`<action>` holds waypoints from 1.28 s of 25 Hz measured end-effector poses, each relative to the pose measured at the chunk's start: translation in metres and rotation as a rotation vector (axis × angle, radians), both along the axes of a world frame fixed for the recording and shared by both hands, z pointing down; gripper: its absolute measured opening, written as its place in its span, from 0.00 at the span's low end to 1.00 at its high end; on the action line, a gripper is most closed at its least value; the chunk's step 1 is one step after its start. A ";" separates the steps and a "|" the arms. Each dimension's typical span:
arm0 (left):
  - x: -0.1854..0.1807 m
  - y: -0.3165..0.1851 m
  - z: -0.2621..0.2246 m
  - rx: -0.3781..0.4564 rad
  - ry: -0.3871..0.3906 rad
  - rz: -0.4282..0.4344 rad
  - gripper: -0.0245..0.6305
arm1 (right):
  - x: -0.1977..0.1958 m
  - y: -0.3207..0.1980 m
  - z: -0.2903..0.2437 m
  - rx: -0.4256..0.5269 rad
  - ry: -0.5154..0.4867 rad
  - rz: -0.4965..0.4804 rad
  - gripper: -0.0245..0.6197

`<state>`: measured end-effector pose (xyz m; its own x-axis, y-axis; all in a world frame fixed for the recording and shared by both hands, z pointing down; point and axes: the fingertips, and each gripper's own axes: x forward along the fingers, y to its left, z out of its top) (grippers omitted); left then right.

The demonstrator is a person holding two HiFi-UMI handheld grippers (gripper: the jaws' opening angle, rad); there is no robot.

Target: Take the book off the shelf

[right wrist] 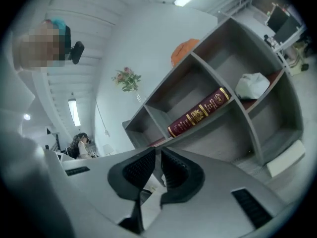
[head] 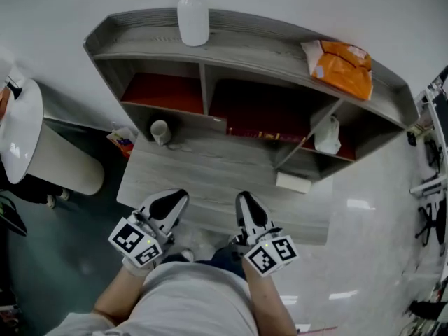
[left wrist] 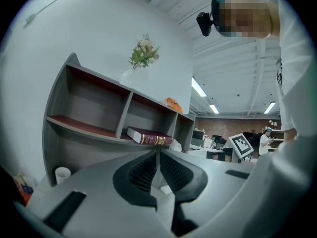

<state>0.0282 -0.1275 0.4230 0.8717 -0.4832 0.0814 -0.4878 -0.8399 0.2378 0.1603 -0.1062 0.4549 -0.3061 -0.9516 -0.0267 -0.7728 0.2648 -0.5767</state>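
A dark red hardback book with gold lettering point(right wrist: 200, 112) is seen lying flat in the middle compartment of a grey wooden shelf unit point(head: 245, 47). The left gripper point(head: 180, 196) and the right gripper point(head: 243, 199) are held in front of the shelf unit, apart from it, each with its jaws pressed together on nothing. A white vase point(head: 193, 19) and an orange bag point(head: 343, 65) are set on the shelf unit's top.

white wall point(head: 350, 5), glossy pale floor point(head: 378, 208), grey wooden desk point(head: 210, 180), ceiling strip lights point(left wrist: 198, 87) over an open office beyond
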 end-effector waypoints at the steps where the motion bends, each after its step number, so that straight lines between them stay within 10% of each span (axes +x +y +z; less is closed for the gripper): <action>1: 0.004 -0.005 -0.002 0.001 -0.004 -0.020 0.09 | 0.003 -0.009 0.000 -0.006 -0.036 -0.026 0.08; 15: 0.024 -0.039 -0.001 -0.033 -0.066 -0.306 0.09 | 0.031 -0.110 -0.007 -0.100 -0.562 -0.274 0.10; 19: 0.026 -0.038 0.003 -0.049 -0.078 -0.365 0.09 | 0.029 -0.129 -0.011 -0.140 -0.704 -0.336 0.40; 32: 0.006 -0.022 0.011 -0.085 -0.107 -0.466 0.09 | 0.025 -0.183 0.002 -0.234 -0.864 -0.289 0.51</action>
<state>0.0338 -0.1498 0.4344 0.5483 -0.8083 0.2145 -0.8331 -0.5058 0.2238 0.1854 -0.2894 0.4573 -0.4949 -0.8516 -0.1728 0.0255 0.1845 -0.9825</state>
